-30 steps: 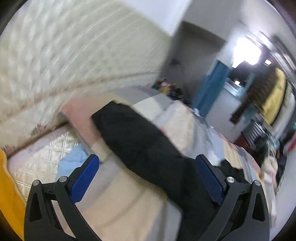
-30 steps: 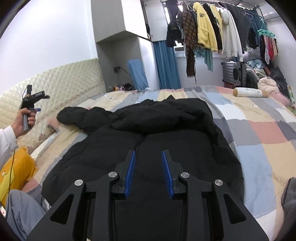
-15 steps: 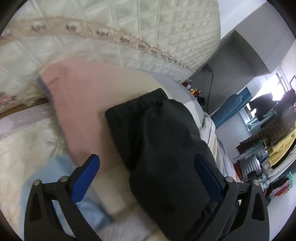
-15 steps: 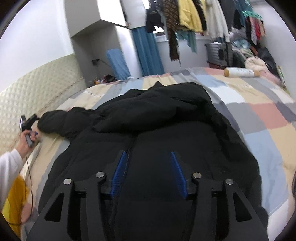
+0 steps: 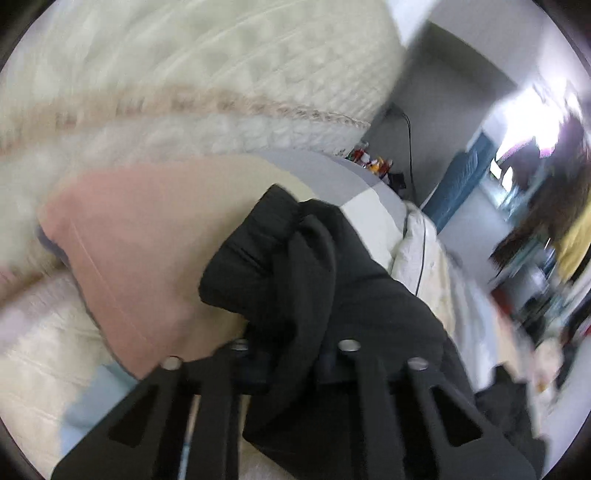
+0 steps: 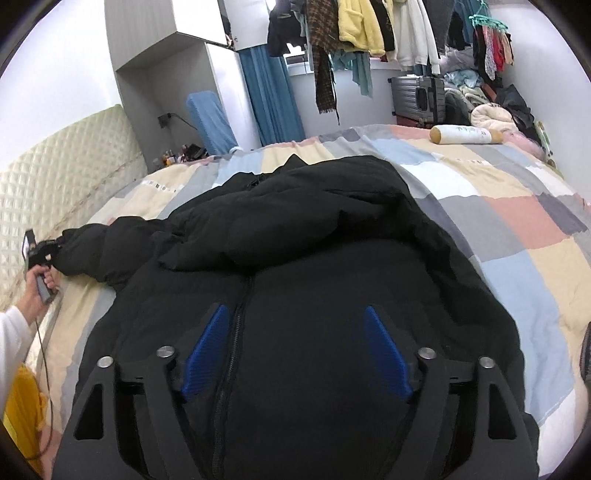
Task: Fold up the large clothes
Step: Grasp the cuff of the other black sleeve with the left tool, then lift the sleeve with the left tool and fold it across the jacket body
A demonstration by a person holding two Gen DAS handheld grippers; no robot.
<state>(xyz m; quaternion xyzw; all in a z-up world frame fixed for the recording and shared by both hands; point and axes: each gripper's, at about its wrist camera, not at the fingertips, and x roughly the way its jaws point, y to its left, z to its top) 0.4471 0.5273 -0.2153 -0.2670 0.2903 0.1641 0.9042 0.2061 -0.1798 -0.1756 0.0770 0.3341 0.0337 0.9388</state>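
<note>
- Left gripper (image 5: 291, 354): jaws closing, nearly together, with the cuff end of the black jacket's sleeve (image 5: 280, 266) bunched between them; the pads are hidden by fabric, and the cloth is pinched.
- Right gripper (image 6: 295, 347): jaws opening and standing wide, blue pads (image 6: 386, 358) clear on both sides. They hover over the front of the jacket, straddling the zipper (image 6: 236, 332); nothing is gripped.
- Black jacket (image 6: 314, 258): lies spread on the bed, front up, hood or collar folded over toward the far side. One sleeve stretches out to the left, toward the headboard, its end at the left gripper.
- Person's hand (image 6: 37, 291): seen in the right wrist view at the left edge, holding the left gripper's handle at the sleeve end; a white sleeve and a cable trail from it.
- Edges: the sleeve end lies near the quilted cream headboard (image 6: 55, 177), over a pink patch of the patchwork quilt (image 6: 517, 229). The jacket's right edge falls well inside the quilt.
- Open room: a broad stretch of bare quilt runs to the right of and beyond the jacket. A cream bolster (image 6: 465, 134) lies near the far right edge, well apart from the jacket.
- Surroundings: hanging clothes (image 6: 369, 26), a suitcase (image 6: 417, 99) and a blue curtain (image 6: 269, 96) stand past the far edge of the bed.
- Left wrist view is motion-blurred; fine detail there cannot be told.
</note>
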